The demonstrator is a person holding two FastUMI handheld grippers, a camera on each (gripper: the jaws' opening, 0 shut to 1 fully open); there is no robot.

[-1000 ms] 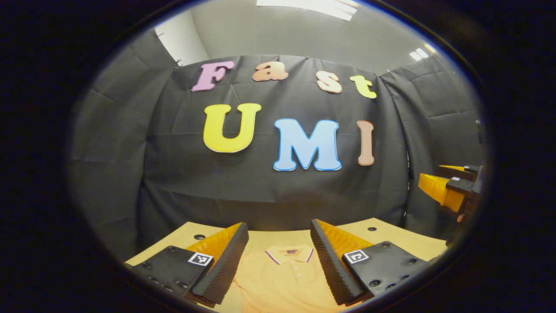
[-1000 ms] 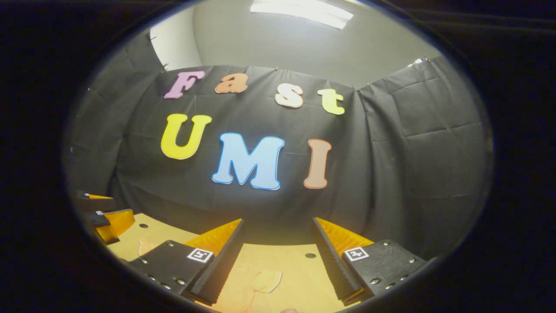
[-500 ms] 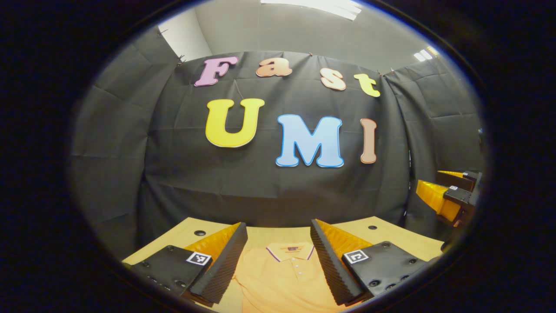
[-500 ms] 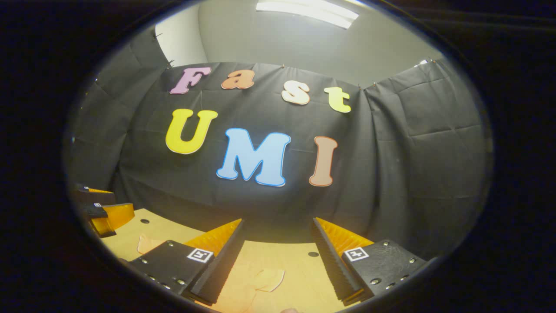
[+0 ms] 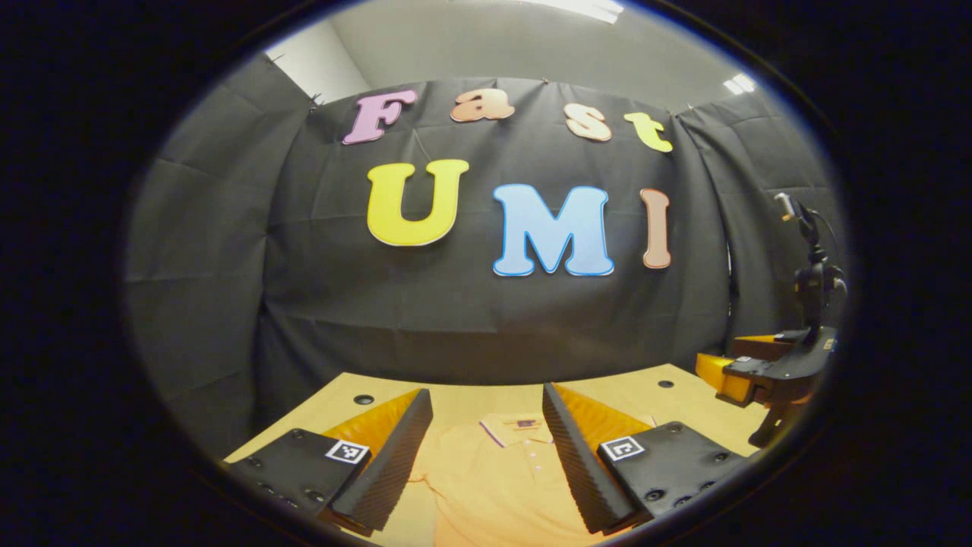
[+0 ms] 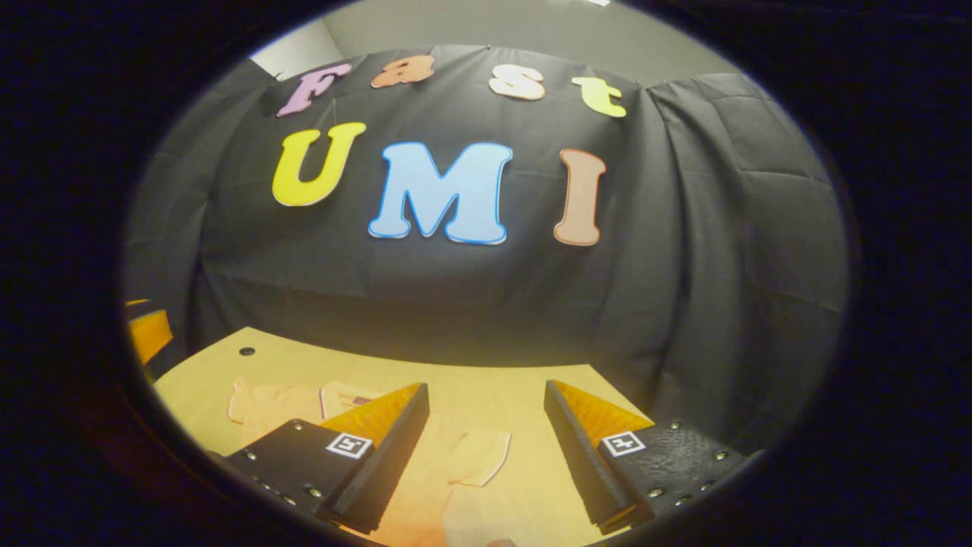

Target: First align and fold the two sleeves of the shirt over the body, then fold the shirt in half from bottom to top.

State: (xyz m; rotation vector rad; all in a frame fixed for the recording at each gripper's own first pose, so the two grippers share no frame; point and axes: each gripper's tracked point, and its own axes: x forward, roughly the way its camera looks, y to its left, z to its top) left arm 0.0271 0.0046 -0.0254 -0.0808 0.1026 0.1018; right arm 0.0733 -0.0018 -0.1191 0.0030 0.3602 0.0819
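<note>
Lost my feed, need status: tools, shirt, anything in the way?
Left tool open, right tool open, both empty. Orange polo shirt flat on wooden table, sleeve unfolded. Nothing seen in the way.

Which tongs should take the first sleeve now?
Right, probably. A sleeve lies flat on the table between the open right tongs. The open left tongs frame the collar, mid-shirt, away from either sleeve.

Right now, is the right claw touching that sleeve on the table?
Apart. In the right gripper view, the right claw is open, and the shirt's sleeve lies flat on the table between its fingers, neither of which meets the cloth.
</note>
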